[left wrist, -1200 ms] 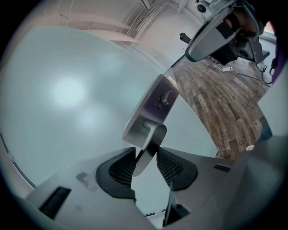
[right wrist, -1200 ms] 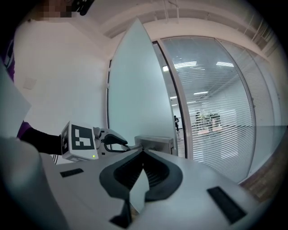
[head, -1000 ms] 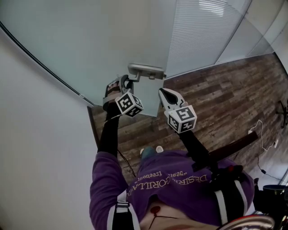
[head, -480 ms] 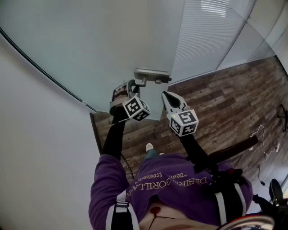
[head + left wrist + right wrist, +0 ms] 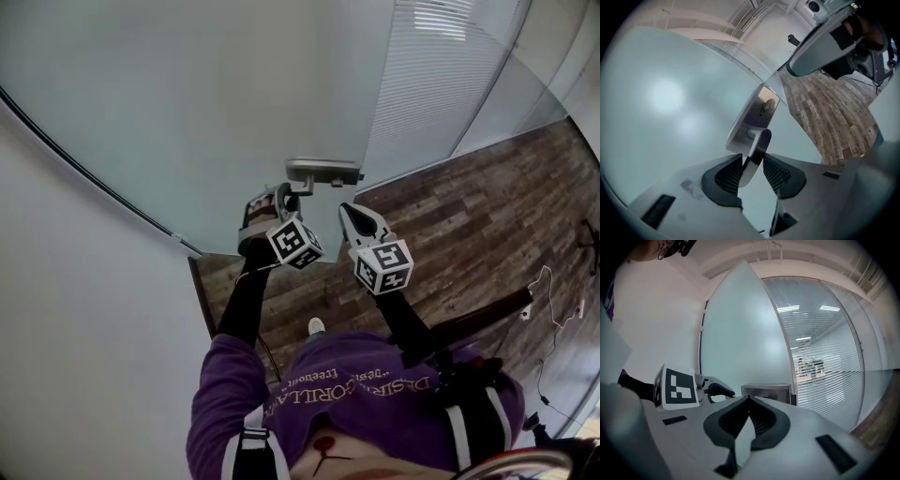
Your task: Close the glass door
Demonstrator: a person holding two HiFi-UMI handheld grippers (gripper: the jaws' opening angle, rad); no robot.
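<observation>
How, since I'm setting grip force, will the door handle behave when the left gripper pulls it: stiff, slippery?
The door handle looks like smooth polished metal: probably rigid but slippery, so the left gripper, shut across its flat lever, may slide along it. The glass door is a large frosted panel, likely heavy and slow to swing.

The glass door (image 5: 234,112) stands in front of the person, with the wall (image 5: 84,328) on its left and the floor (image 5: 469,216) on its right and below. The plate (image 5: 323,172) sits on the door near its right edge, and the handle (image 5: 754,157) comes out from it, between the jaws of the left gripper (image 5: 279,195) and touching both. The right gripper (image 5: 349,208) is just beside the left one, on its right and under the plate. The blinds (image 5: 431,75) are behind, to the right of the door.
</observation>
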